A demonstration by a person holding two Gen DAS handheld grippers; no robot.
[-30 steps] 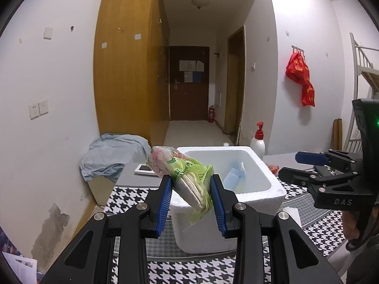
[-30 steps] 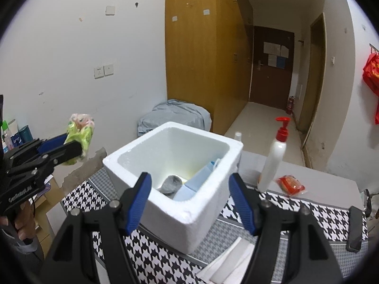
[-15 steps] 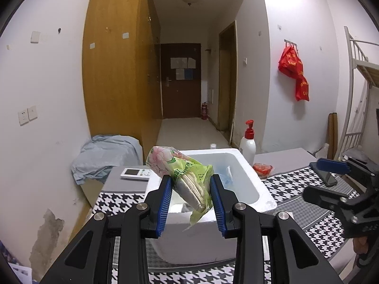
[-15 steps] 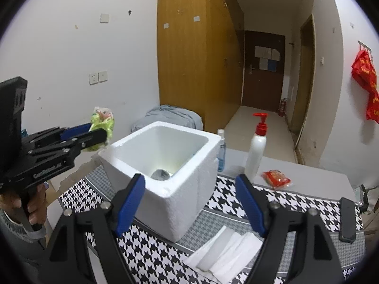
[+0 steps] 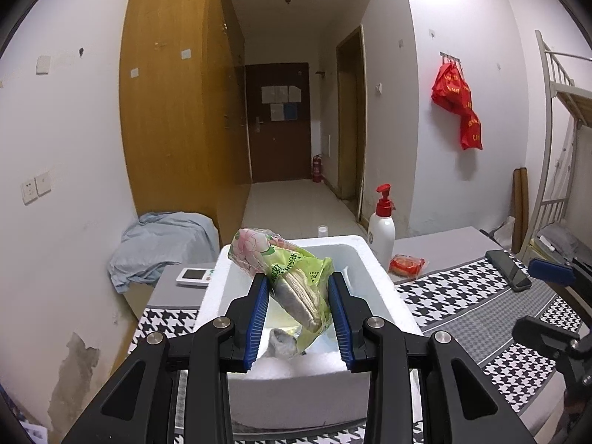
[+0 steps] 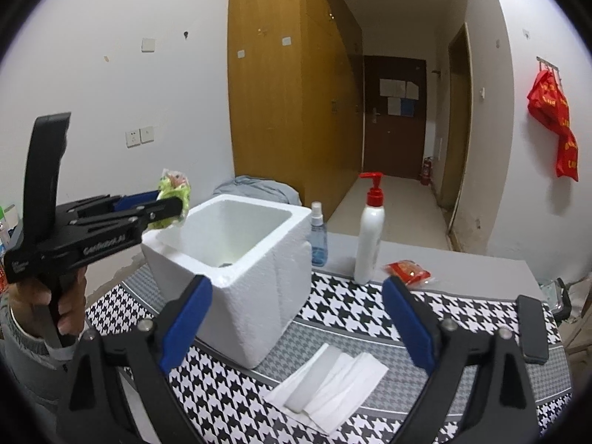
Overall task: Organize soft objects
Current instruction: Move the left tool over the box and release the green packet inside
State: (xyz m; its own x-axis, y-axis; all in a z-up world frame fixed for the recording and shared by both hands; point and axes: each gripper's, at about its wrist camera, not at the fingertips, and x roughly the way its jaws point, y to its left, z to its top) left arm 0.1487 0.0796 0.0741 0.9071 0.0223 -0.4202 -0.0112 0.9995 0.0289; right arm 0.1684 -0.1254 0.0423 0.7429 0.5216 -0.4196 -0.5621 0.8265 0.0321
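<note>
My left gripper [image 5: 298, 298] is shut on a green and pink plastic pack of soft cloths [image 5: 292, 277] and holds it above the open white foam box [image 5: 377, 273]. A grey soft item [image 5: 283, 340] lies inside the box. In the right wrist view the left gripper [image 6: 174, 203] holds the pack [image 6: 172, 194] over the near left rim of the box [image 6: 259, 281]. My right gripper [image 6: 298, 322] is open and empty, right of the box and above white folded tissues [image 6: 329, 381].
A white pump bottle [image 6: 368, 236], a small blue spray bottle [image 6: 319, 236] and a red packet [image 6: 409, 272] stand behind the box. A black phone [image 6: 531, 327] lies at the right on the houndstooth cloth [image 6: 370, 314]. A remote [image 5: 194, 276] lies at the far left.
My left gripper has moved the pack forward and over the box opening. My right gripper has drawn back and to the right, away from the box.
</note>
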